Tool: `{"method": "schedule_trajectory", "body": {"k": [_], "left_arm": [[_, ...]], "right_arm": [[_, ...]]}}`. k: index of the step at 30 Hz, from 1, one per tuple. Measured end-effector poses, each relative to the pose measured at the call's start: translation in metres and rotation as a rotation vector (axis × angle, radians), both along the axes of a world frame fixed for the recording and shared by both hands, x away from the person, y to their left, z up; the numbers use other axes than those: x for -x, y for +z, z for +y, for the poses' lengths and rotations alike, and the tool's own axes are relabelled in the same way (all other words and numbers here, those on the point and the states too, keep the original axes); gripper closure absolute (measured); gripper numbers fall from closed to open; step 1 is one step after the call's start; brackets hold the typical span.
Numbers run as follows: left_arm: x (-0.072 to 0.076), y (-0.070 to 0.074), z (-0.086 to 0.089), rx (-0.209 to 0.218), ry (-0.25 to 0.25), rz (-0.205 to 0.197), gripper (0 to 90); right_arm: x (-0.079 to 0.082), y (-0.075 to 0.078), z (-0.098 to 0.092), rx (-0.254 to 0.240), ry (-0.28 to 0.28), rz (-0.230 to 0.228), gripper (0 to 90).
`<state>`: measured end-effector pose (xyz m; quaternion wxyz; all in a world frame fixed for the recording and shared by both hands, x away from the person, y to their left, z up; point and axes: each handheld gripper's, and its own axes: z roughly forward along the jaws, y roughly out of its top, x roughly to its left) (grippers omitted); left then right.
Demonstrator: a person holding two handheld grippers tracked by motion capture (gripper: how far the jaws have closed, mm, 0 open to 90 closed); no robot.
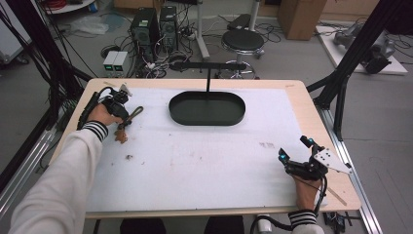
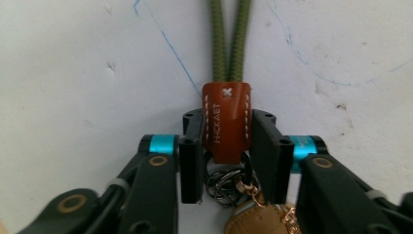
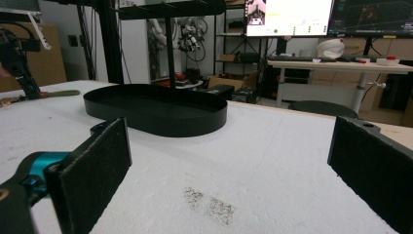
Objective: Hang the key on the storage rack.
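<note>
my left gripper (image 2: 226, 141) pinches the keychain's brown leather tab (image 2: 226, 119) at the table's far left; my right gripper (image 1: 294, 152) rests spread wide, near right.

The keychain's leather tab (image 2: 226, 122) was rust-brown with white stitching and pale lettering, and its doubled cord (image 2: 229, 39) was olive green. A tan charm (image 2: 255, 222) with gold fittings hung below dark metal rings. The left gripper (image 2: 226, 156) was black with turquoise pins and brass rivets. The counter (image 1: 195, 161) was white, speckled with brown stains, framed in pale wood. The oval tray (image 1: 207, 108) was black. The sleeve cuffs (image 1: 96, 129) were black-and-white striped.
</note>
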<state>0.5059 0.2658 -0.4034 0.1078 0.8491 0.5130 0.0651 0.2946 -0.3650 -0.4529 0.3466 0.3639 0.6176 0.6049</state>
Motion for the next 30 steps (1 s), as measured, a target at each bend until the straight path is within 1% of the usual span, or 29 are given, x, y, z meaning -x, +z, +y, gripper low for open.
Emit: {"method": "schedule_trajectory", "body": {"k": [1,2,5,7,10,12,14,16,18,20,22,24,26,30], "left_arm": [[0.001,0.000,0.000,0.010,0.000,0.004,67.9],[0.001,0.000,0.001,0.007,-0.013,0.003,68.6],[0.000,0.000,0.003,0.016,-0.018,0.004,70.6],[0.000,0.000,0.004,0.025,-0.011,0.000,71.3],[0.000,0.001,0.004,0.007,-0.002,-0.008,71.8],[0.001,0.001,0.002,-0.004,0.004,-0.021,72.1],[0.002,0.002,0.002,-0.015,-0.007,-0.029,72.6],[0.003,0.005,0.001,-0.018,-0.010,-0.050,72.7],[0.004,0.008,0.001,-0.008,-0.013,-0.062,72.8],[0.005,0.011,0.001,-0.001,-0.017,-0.087,72.8],[0.007,0.014,0.002,0.008,-0.015,-0.102,72.9],[0.009,0.018,0.002,0.004,-0.021,-0.126,73.0],[0.010,0.021,0.003,0.024,-0.033,-0.140,73.1],[0.014,0.028,0.001,0.039,-0.048,-0.176,73.1]], "right_arm": [[0.000,0.000,0.000,0.000,0.000,0.000,1.1],[0.000,0.000,0.000,-0.004,0.001,0.000,1.1],[0.000,0.000,0.000,0.002,0.001,-0.002,1.1],[0.000,0.000,0.000,0.001,0.000,-0.003,1.1],[0.000,0.000,0.000,0.000,-0.001,-0.002,1.1],[0.000,0.000,0.000,0.001,0.001,-0.004,1.1],[0.000,0.000,0.000,0.001,0.001,-0.004,1.1],[0.000,0.000,0.000,0.002,0.000,-0.004,1.1],[0.000,0.000,0.000,0.000,0.000,-0.004,1.1],[0.000,0.000,0.000,0.000,0.000,-0.004,1.1],[0.000,0.000,0.000,-0.001,0.001,-0.004,1.1],[0.000,0.000,0.000,-0.001,0.001,-0.004,1.1],[0.000,0.000,0.000,0.000,0.001,-0.004,1.1],[0.000,0.000,0.000,-0.001,0.001,-0.005,1.1]]}}
